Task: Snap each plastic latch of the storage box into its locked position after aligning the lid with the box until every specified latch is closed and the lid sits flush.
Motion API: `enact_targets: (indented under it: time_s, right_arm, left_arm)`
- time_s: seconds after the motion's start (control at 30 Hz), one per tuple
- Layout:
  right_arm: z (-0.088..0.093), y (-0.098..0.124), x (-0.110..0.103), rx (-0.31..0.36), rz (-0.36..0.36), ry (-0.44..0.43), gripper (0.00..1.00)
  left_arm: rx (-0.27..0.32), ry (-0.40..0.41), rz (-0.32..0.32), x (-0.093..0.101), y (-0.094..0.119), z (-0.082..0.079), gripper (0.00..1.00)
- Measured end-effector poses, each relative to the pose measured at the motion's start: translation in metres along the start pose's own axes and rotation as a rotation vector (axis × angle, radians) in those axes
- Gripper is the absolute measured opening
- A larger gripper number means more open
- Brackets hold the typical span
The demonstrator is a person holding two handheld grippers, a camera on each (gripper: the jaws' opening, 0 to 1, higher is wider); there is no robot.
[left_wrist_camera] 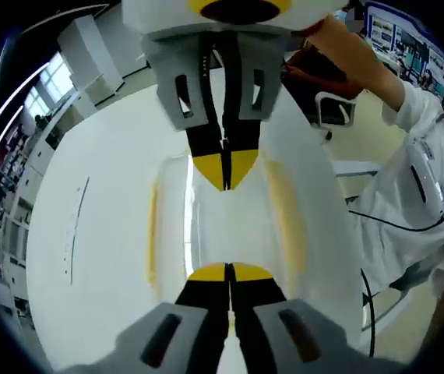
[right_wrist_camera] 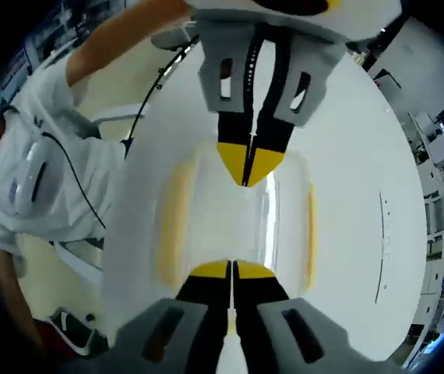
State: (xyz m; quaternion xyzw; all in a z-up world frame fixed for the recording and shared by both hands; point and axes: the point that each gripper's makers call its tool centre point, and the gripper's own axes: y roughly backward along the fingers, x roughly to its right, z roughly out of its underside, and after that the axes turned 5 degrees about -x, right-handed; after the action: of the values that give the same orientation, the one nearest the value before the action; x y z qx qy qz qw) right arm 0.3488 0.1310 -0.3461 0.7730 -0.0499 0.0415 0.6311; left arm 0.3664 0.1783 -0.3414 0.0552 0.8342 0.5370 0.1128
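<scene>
The clear storage box (left_wrist_camera: 222, 226) sat mid-counter (left_wrist_camera: 74, 234), yellow latches (right_wrist_camera: 177, 226) down its long sides. Both grippers, left (left_wrist_camera: 228, 269) and right (right_wrist_camera: 230, 269), had jaws together, facing off at opposite ends. I'd press each latch squarely, lid flush first.

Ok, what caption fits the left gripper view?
Two shut tongs, left and right, meet tip to tip over a clear storage box with yellow latches.

Latches (left_wrist_camera: 153, 234) — washed-out yellow blurs
</scene>
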Motion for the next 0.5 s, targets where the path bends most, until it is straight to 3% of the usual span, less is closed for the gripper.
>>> enact_targets:
  time_s: [0.17,0.2,0.37,0.5]
  right_arm:
    - [0.0033,-0.0022,0.0014,-0.006,-0.013,-0.016,0.0]
    - [0.0049,-0.0032,0.0006,-0.014,-0.02,-0.022,0.0]
    - [0.0042,-0.0038,0.001,-0.027,-0.015,-0.019,0.0]
    - [-0.0022,0.0001,-0.0004,0.027,-0.022,-0.081,0.0]
  left_arm:
    - [-0.022,0.03,0.018,-0.0004,-0.0018,0.0004,0.0]
    - [-0.036,0.059,0.018,-0.0003,-0.0022,0.0013,0.0]
    - [-0.104,0.05,0.001,0.0014,-0.0041,0.0011,0.0]
    - [-0.119,0.046,-0.012,0.0029,-0.0069,0.0018,0.0]
